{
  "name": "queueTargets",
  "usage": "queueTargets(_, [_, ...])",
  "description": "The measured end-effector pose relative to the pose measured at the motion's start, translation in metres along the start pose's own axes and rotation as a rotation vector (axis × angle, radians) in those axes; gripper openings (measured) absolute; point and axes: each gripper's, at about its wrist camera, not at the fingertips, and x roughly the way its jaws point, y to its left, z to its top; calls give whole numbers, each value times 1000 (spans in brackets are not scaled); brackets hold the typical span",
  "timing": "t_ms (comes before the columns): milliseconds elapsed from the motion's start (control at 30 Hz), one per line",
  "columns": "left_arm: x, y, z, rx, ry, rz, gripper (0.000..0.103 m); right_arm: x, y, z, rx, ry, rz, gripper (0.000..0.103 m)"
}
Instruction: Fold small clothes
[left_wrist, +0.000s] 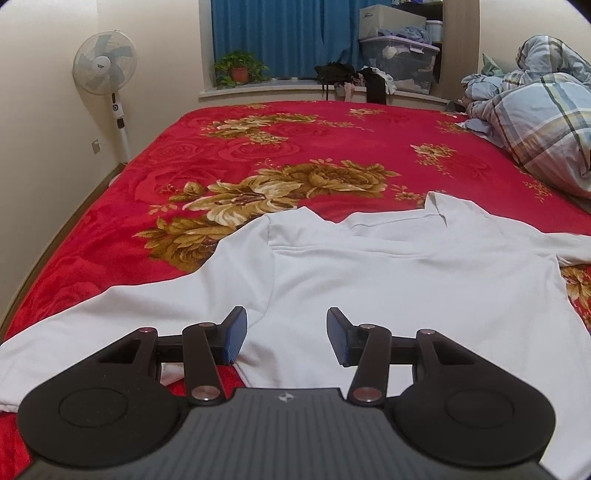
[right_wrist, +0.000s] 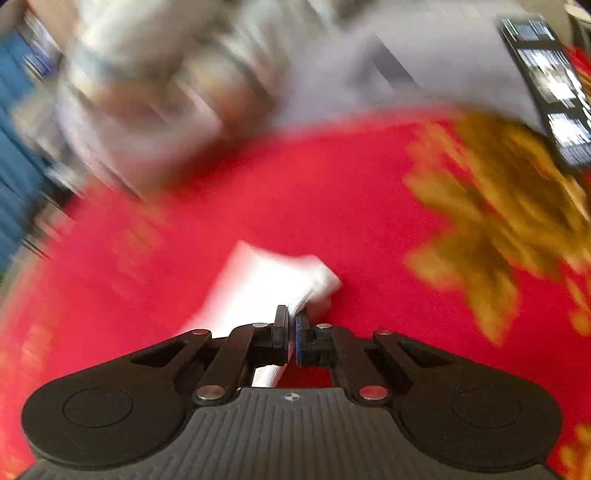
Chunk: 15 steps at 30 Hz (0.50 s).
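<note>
We work over a wide bed covered with a red plush blanket printed with gold flowers (left_wrist: 280, 147); on its near half the white collared short-sleeved shirt (left_wrist: 406, 288) lies spread flat with its collar pointing away from us and both sleeves out to the sides, so we judge that no fold is finished and the whole folding sequence is left; a rumpled blue-and-white plaid quilt (left_wrist: 539, 107) sits at the far right corner of the bed, well apart from the shirt; our left gripper (left_wrist: 286, 338) hovers over the shirt's near side beside one sleeve seam, its blue-padded fingers (left_wrist: 236, 334) spread apart and holding nothing; our right gripper (right_wrist: 291, 332) has its fingers pressed together on a white edge of the shirt (right_wrist: 266, 284), which we take as the first fold just being started, though that view is badly blurred; as for writing, the grey cardboard box (left_wrist: 391, 18) on the far shelf bears a mark too small to read, and we find no other legible label.
</note>
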Motion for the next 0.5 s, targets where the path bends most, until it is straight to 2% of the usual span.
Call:
queueTargets(100, [-2,2,-1,-7,-3,-2,53,-13,2,2,-25,-48,9,3])
queueTargets(267, [-4,8,-4,-31,7,-7,53,-11,-10,-3,-3,-22,-17,4])
queueTargets(300, [-4,8,-6,-39,15,-16,53,-16,-8,-5,-19,-46,-31,6])
queueTargets(333, [-4,9,-7,-44,23,-26,53,-22,-3,-8,-45,-82,-43,18])
queueTargets(367, [-4,8,-9,-45,32,-38,53,-29,4,-13,-93,-135,-51,25])
queueTargets(400, [-3,7,-11,-40,41,-50,53,-35,10,-18,-141,-162,-46,25])
queueTargets(467, [-1,5,-16,-42,63,-72,53,-32,12,-23,-159,-130,-21,26])
queueTargets(500, [1,5,-19,-60,87,-96,53,-29,8,-24,-137,-94,-44,26])
